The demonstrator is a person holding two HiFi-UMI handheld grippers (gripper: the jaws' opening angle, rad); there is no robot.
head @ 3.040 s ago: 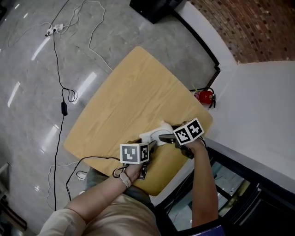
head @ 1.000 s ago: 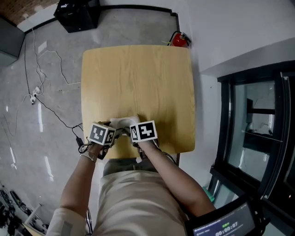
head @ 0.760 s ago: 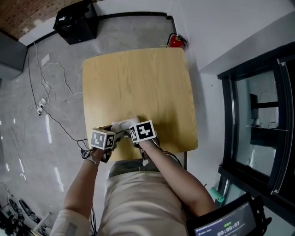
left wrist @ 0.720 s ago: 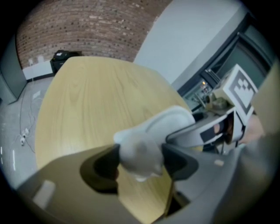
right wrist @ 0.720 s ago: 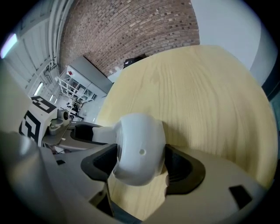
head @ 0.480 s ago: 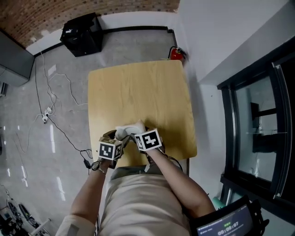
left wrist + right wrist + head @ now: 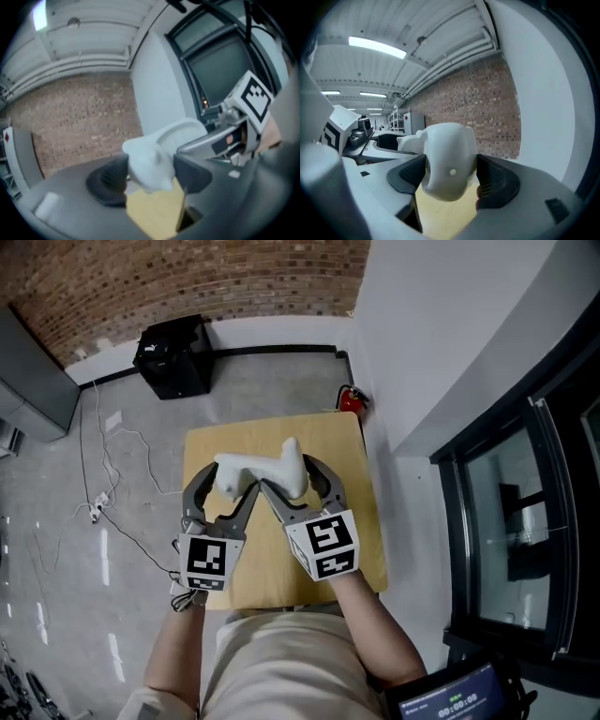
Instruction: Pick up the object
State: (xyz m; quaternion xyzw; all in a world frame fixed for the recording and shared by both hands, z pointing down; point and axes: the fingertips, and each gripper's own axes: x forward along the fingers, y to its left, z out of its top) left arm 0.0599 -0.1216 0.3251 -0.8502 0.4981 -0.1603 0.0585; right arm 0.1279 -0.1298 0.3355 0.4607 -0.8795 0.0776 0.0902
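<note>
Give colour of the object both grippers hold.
The object is plain white, slightly off-white in places; the right gripper view shows it best.

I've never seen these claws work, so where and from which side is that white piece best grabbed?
Probably at its two ends, coming from the person's side. The white piece is elongated, and the left gripper and right gripper each clamp one rounded end across its narrow width, which should keep it level.

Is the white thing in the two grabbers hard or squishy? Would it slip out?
Probably hard: the white object doesn't sag between the left gripper and the right gripper. It looks smooth and rounded, so it might slip or twist. Pinched only near its ends above the table, it's likely light.
</note>
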